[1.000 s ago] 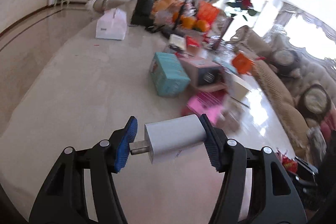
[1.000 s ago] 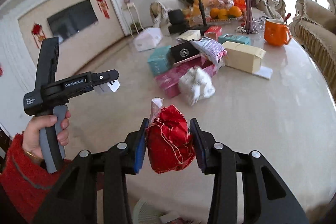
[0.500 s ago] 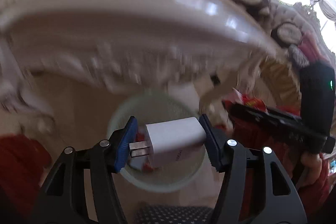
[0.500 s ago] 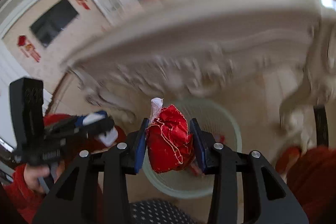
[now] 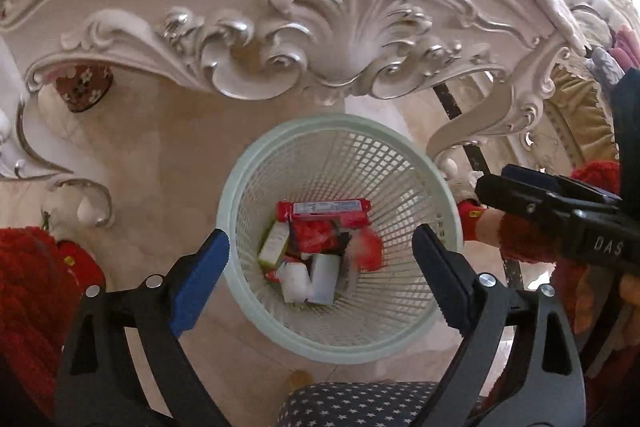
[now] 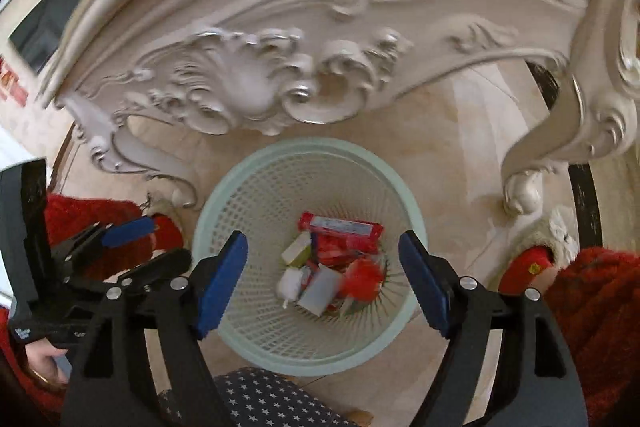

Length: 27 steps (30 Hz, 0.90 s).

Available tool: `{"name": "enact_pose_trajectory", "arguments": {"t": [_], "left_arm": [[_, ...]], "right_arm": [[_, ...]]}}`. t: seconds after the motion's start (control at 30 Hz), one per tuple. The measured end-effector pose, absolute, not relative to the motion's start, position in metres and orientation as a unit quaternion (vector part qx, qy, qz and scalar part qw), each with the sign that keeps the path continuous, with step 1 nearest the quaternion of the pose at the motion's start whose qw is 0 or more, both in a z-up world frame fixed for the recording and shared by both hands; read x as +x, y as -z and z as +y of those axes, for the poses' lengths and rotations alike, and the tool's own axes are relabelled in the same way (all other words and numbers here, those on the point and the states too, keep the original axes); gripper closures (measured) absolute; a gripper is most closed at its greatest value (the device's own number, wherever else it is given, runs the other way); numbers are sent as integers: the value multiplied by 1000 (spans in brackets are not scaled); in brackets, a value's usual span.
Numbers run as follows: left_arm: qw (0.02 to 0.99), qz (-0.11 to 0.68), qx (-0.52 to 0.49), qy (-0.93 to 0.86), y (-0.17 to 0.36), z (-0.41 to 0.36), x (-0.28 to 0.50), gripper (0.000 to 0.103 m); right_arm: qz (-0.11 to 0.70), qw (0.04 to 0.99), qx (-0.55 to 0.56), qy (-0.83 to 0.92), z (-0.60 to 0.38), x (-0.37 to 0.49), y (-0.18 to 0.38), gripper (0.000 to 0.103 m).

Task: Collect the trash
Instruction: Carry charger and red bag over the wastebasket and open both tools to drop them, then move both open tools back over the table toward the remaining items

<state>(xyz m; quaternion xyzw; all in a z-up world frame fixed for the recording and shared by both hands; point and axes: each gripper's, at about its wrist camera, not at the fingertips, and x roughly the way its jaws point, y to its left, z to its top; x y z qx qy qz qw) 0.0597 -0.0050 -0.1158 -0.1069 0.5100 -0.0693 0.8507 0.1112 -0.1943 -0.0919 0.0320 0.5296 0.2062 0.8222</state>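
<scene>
A pale green mesh basket [image 5: 340, 121] [image 6: 304, 145] stands on the floor below a carved table edge. Both grippers hang over it, pointing down. The jaws of my left gripper [image 5: 320, 239] are opening with nothing between the pads. My right gripper [image 6: 322, 243] is opening too, and its jaws are just as bare. In the basket, blurred, lie a white charger block [image 5: 324, 275] [image 6: 320, 287] and a crumpled red wrapper [image 5: 370, 249] [image 6: 362, 277]. Around them are a long red packet [image 5: 324, 213] [image 6: 340, 227] and a small green-and-white box [image 5: 274, 245].
The carved white table apron [image 5: 320, 39] overhangs the basket, with a curled table leg [image 5: 500, 115] to its right. A dark star-patterned seat [image 5: 360, 403] lies at the near edge. The person's red sleeves [image 5: 24, 287] flank the basket on a beige tiled floor.
Both grippers dropped from above the tabletop to over the basket. Their jaws opened, and the white charger and the red wrapper left them and now lie in the basket.
</scene>
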Motion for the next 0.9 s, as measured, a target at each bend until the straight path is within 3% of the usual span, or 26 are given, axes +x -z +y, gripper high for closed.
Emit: {"name": "enact_pose_trajectory", "arguments": {"t": [0.9], "left_arm": [[866,495,-53,44,111,-8,57,13]], "right_arm": [[513,839,20,-181,-194,104,89,29]]}}
